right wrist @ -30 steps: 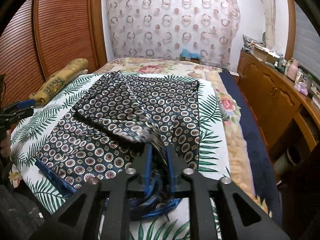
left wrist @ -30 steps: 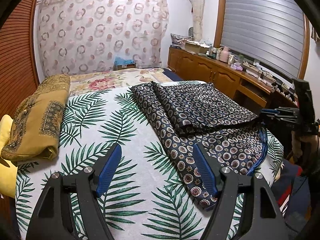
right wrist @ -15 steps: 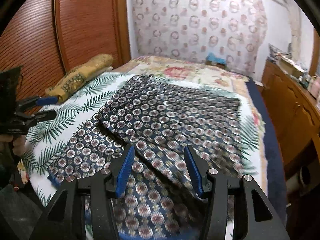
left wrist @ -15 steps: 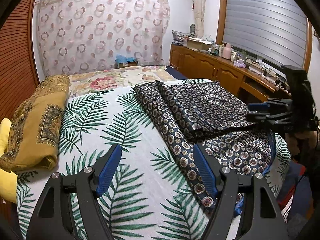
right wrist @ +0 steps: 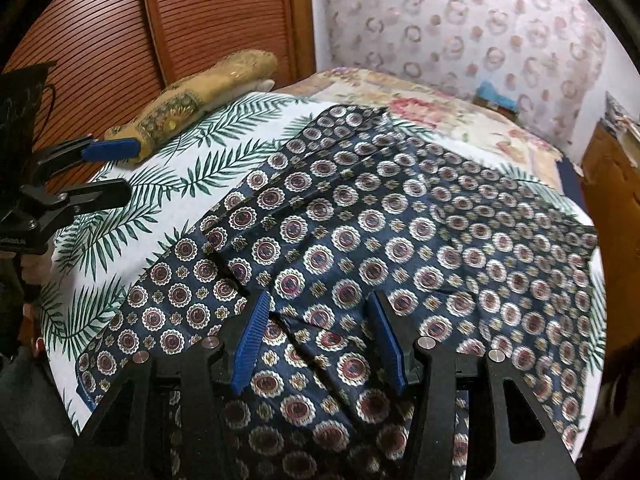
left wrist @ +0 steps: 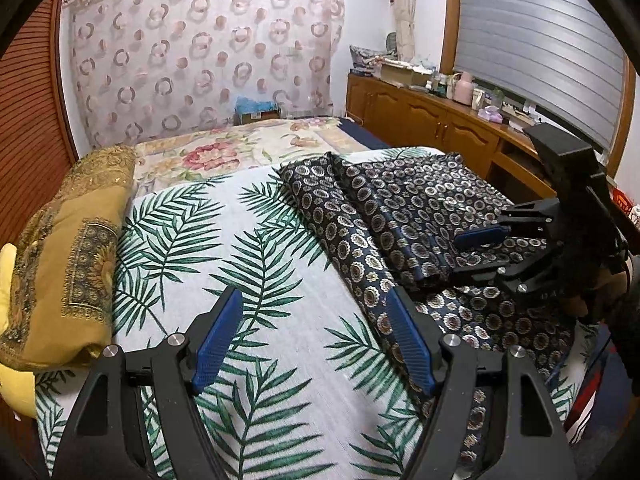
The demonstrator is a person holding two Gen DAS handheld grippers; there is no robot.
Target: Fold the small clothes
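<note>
On the leaf-print sheet [left wrist: 248, 240] lies a folded patterned cloth [right wrist: 400, 240]. Right gripper [right wrist: 320, 320] hovers over it, jaws parted, gripping nothing. Left gripper [left wrist: 316, 332] stands wide apart, empty.

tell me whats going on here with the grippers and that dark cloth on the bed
A person holds a gripper in each hand over a bed, folding a navy patterned cloth that lies partly folded on the palm-leaf sheet. The right gripper hovers open over the cloth, gripping nothing. The left gripper is open at the cloth's near edge. A folded mustard cloth lies aside.
</note>
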